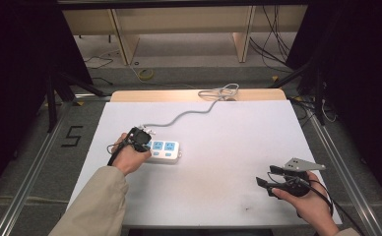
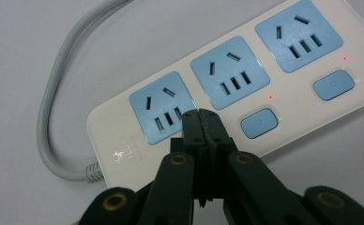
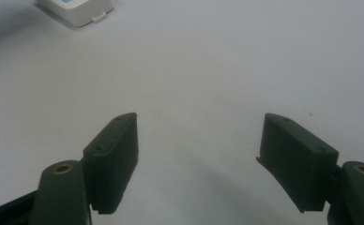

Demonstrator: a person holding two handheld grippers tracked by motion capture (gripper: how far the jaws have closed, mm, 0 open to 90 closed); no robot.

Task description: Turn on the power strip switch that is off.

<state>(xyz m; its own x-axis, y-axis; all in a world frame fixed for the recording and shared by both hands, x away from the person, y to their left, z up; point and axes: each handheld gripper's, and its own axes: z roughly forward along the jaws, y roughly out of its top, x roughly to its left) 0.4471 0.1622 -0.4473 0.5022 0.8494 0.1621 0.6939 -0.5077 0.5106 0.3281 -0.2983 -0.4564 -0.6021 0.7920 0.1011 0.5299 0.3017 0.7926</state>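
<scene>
A white power strip (image 1: 165,151) with blue sockets lies left of centre on the white table top, and its grey cable (image 1: 189,114) runs to the back edge. In the left gripper view the strip (image 2: 124,140) has three sockets and two blue switch buttons (image 2: 260,123), each with a small red light beside it. My left gripper (image 2: 201,117) is shut, with nothing between its jaws. Its tips rest on the strip just below the socket nearest the cable and hide what lies under them. My right gripper (image 1: 264,176) is open over bare table at the front right, holding nothing (image 3: 199,136).
A corner of the power strip (image 3: 77,11) lies far ahead of the right gripper. The cable coils (image 1: 222,91) at the table's wooden back edge. Metal rails (image 1: 26,177) flank the table, and loose cables (image 1: 272,46) lie on the floor behind.
</scene>
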